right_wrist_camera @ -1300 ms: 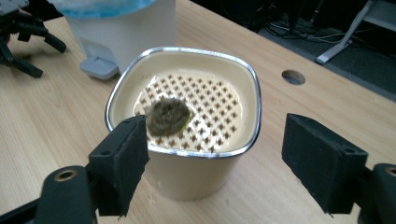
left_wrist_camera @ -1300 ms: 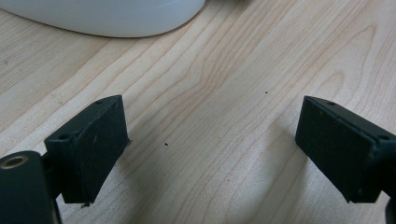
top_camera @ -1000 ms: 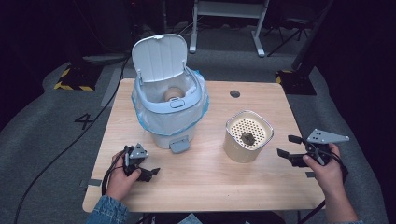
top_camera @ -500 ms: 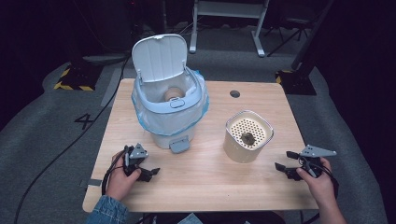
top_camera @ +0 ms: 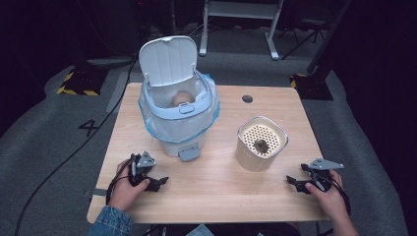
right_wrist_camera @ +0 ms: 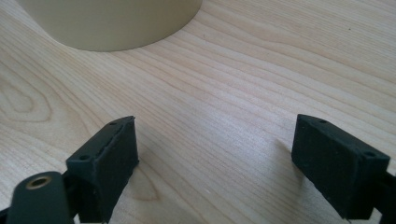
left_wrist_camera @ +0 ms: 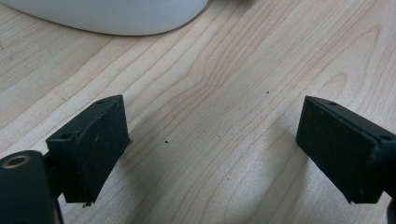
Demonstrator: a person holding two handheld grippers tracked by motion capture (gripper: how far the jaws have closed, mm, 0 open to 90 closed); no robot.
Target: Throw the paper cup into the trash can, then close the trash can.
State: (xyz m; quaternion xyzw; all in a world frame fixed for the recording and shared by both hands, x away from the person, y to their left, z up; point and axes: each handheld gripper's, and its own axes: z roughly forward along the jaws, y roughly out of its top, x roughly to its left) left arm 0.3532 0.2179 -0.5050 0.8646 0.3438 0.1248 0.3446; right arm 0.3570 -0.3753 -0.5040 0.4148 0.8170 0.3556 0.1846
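The round cream tub with a holed lid (top_camera: 261, 144) stood on the wooden table (top_camera: 221, 196), near the right gripper (top_camera: 298, 183). Its fingers had just been opening, wide apart, nothing between. The left gripper (top_camera: 158, 182), fingers apart too, rested near the white bin with its lid up (top_camera: 177, 113).

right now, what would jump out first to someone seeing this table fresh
The white pedal bin with its lid flipped up and a blue bag liner stands at the table's back left. To its right sits a beige perforated container with a dark lump on top. Near the front edge, the left tongs and right tongs rest open and empty.
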